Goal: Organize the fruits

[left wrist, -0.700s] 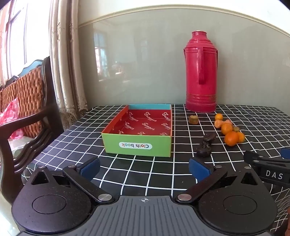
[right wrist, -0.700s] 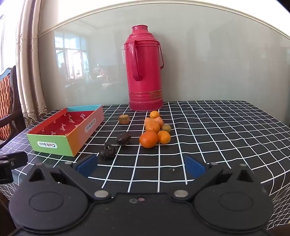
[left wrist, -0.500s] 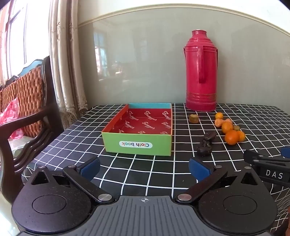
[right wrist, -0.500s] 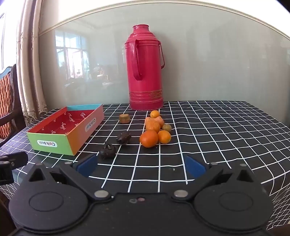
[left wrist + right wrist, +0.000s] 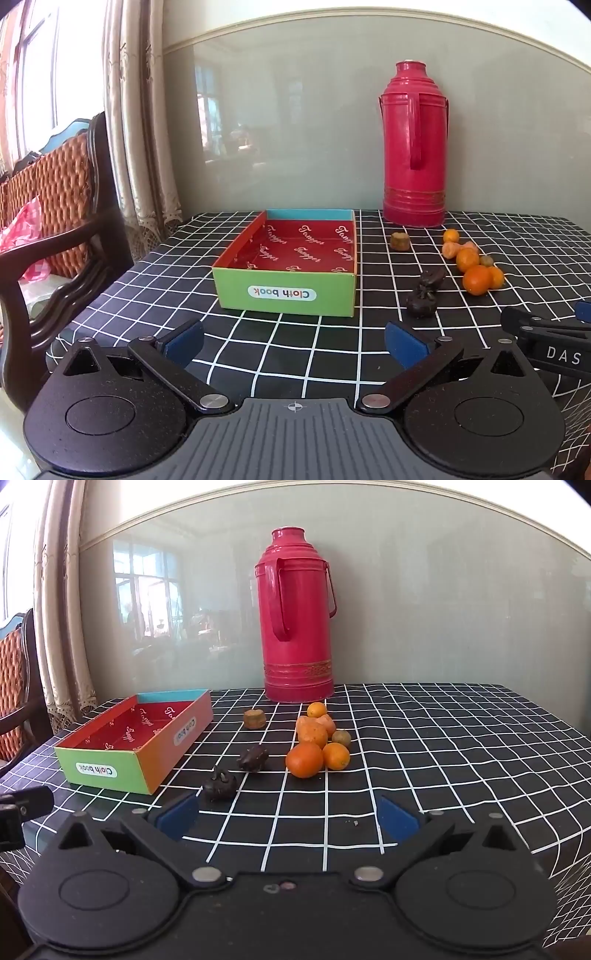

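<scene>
An open cardboard box (image 5: pixel 288 293) with a red inside and a green front stands on the checked tablecloth; it also shows in the right wrist view (image 5: pixel 110 768). Several small oranges (image 5: pixel 304 760) lie clustered to its right, also in the left wrist view (image 5: pixel 476 280). Two dark shrivelled fruits (image 5: pixel 219 786) (image 5: pixel 253 758) lie between box and oranges. A small brown fruit (image 5: pixel 254 719) sits further back. My left gripper (image 5: pixel 293 341) is open and empty before the box. My right gripper (image 5: pixel 286 818) is open and empty before the dark fruits.
A tall red thermos (image 5: pixel 297 616) stands at the back against the wall. A wooden chair (image 5: pixel 55 221) and a curtain are left of the table. The table's right edge (image 5: pixel 576 760) drops off. The right gripper's side shows in the left wrist view (image 5: pixel 546 339).
Both grippers have eased slightly forward and lower toward the table; the fruits look a little nearer in the right wrist view. Nothing was grasped or moved.
</scene>
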`<state>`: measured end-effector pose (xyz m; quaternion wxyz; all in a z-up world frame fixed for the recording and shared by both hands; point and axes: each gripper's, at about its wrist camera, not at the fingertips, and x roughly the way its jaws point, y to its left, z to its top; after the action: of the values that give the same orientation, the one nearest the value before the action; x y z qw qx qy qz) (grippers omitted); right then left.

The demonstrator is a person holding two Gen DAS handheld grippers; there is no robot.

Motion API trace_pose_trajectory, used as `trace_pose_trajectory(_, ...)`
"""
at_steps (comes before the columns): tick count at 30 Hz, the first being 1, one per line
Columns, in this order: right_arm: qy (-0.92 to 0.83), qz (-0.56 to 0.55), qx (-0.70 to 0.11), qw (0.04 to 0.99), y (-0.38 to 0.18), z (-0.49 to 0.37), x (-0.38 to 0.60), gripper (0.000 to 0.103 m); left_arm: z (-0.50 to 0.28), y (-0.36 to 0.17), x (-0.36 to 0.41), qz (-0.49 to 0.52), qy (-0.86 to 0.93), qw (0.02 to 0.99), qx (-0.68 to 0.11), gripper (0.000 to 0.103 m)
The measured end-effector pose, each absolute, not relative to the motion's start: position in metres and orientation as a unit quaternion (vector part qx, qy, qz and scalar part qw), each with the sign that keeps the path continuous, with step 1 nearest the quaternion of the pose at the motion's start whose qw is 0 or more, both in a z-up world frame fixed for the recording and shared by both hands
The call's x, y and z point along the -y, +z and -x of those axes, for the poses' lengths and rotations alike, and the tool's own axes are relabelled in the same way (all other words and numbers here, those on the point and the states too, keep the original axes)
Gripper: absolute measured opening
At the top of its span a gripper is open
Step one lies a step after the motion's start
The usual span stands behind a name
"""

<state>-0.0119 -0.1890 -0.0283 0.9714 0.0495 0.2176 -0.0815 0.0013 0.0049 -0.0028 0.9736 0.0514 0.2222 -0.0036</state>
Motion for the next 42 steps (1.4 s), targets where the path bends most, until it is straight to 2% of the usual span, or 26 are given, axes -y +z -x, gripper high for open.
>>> trace_pose_trajectory(42,-0.078,-0.048,-0.22,0.971,-0.0296,0.0104,0.1891,0.097,-0.0022,-0.0047,-0.0061,-0.047,0.001,0.974,-0.223,0.103)
